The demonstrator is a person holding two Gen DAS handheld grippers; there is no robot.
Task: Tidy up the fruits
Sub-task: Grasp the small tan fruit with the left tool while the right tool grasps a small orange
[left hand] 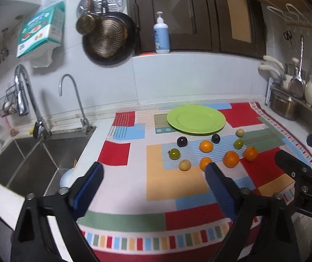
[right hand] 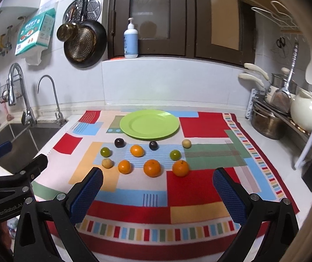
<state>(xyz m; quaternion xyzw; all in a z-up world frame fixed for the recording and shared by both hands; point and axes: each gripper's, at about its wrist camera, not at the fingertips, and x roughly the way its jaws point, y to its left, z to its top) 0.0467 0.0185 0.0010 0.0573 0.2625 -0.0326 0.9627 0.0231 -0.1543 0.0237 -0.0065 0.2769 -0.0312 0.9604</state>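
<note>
Both claws gape wide and empty, left gripper (left hand: 153,174) and right gripper (right hand: 158,181) short of the fruits: oranges (right hand: 152,168), dark plums (right hand: 119,142), green ones (right hand: 175,154) below the green plate (right hand: 149,124); round, light, likely to roll, so pinch across the middle

We see the counter from two wrist cameras, each looking forward and down along its own two blue-padded fingers, which fill the lower corners of the frame. The left wrist view sits toward the sink (left hand: 31,163) side, so the green plate (left hand: 196,119) lies right of centre there. The right wrist view faces the patterned cloth (right hand: 177,196) more squarely, with the plate (right hand: 149,124) at mid-frame. Both stand back from the fruit. They share the plate, fruit, cloth, taps, hanging pans and soap bottle (left hand: 161,35). Each catches the other gripper at its edge: right gripper (left hand: 308,181) at right, left gripper (right hand: 11,174) at left.
</note>
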